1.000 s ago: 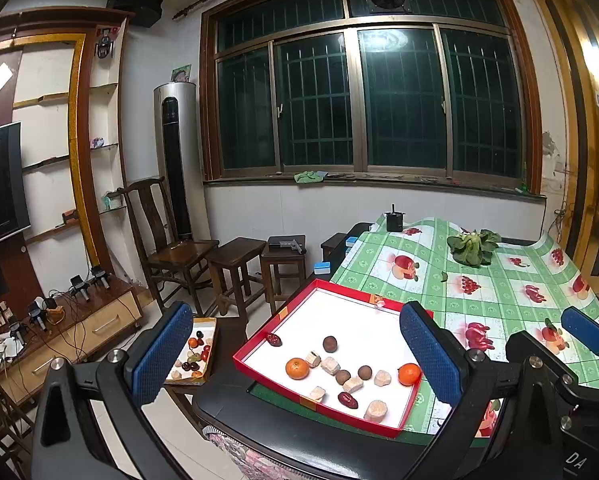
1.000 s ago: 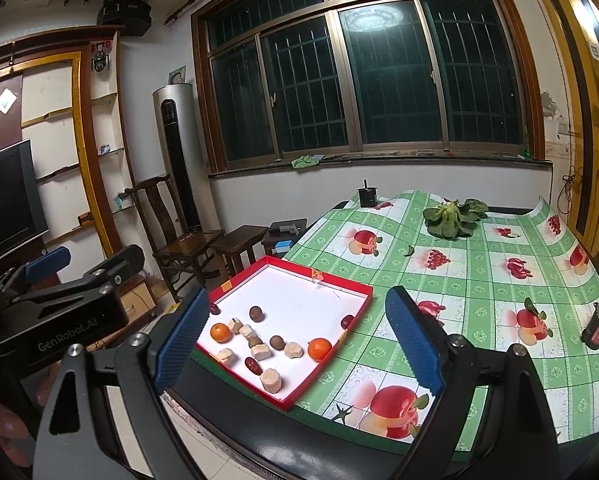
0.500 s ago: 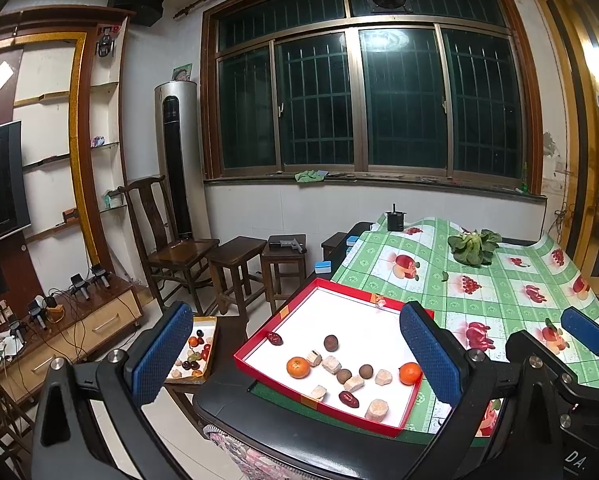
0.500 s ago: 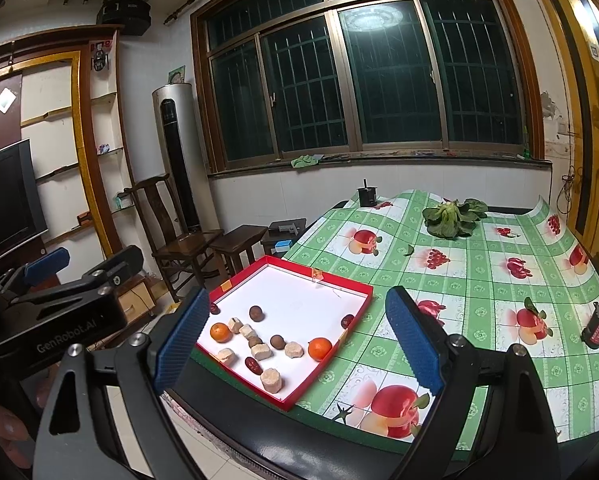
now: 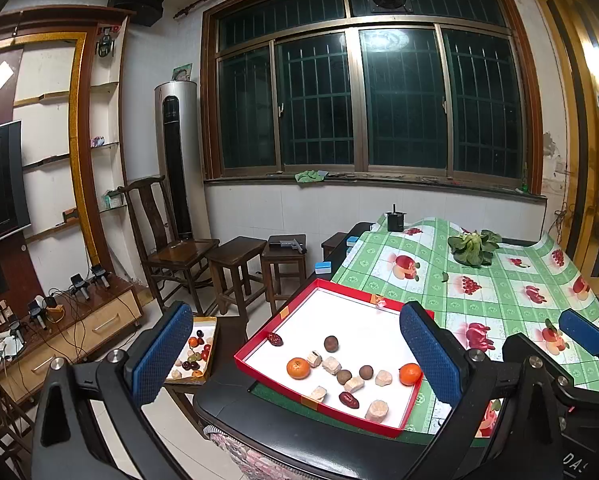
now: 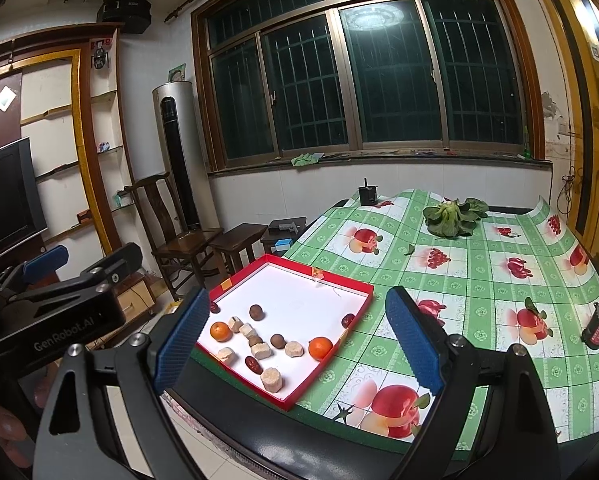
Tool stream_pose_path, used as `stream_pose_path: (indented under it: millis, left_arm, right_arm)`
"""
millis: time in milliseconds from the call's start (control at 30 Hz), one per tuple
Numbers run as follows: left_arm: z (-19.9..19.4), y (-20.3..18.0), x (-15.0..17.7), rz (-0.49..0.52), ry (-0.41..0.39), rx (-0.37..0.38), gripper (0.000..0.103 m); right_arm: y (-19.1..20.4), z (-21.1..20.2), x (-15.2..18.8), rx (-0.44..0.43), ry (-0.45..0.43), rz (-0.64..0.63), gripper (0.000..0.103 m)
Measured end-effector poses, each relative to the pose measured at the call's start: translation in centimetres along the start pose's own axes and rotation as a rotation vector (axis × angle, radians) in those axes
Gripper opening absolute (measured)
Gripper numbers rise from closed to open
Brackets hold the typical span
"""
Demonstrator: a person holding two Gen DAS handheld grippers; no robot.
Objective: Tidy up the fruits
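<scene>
Both grippers, left gripper [image 5: 295, 354] and right gripper [image 6: 295, 340], hang wide apart, holding nothing, above the red tray [image 5: 283, 316] of fruit.

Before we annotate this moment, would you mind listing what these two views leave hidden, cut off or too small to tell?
- Right wrist view: the small box of mixed fruit on the low stool is hidden behind the right gripper's left finger.
- Left wrist view: those fruits are too small to identify.
- Both views: the pale chunks in the red tray cannot be identified.
- Right wrist view: the dark bottle's label is unreadable.

Barred dark window [image 5: 363, 100], wooden stools [image 5: 235, 256]
</scene>
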State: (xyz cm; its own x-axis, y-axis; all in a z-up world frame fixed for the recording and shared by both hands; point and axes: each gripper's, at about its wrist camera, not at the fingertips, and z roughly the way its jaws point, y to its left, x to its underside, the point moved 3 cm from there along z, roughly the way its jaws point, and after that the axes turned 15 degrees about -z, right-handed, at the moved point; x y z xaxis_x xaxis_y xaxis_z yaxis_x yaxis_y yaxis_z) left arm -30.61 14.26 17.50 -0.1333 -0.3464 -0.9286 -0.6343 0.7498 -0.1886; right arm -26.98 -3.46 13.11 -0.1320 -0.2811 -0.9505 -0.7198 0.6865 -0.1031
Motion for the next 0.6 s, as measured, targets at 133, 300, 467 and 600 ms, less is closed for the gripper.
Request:
stream_pose_path:
  millis: [133,300,467,600]
  left_arm:
    - [0.01,-0.02,0.02,0.0,0.0,0.0,0.103]
    - [0.0,-0.01,-0.01,0.0,0.002,0.001,0.103]
    - [0.0,0.01,-0.03,0.0,0.002,-0.001,0.103]
    - [-0.01,-0.05,0.0,0.001,0.002,-0.001,0.103]
  right_arm:
    - [-0.07,-0.06,-0.02,0.003,-0.002,-0.002,0.09]
    - [-0.02,0.0,-0.01,0.001,0.0,-0.003,0.09]
    - [-0.03,-0.05,-0.03,0.001,0.001,-0.002,0.09]
    - [-0.03,-0.04,-0.06,0.001,0.001,-0.001,0.09]
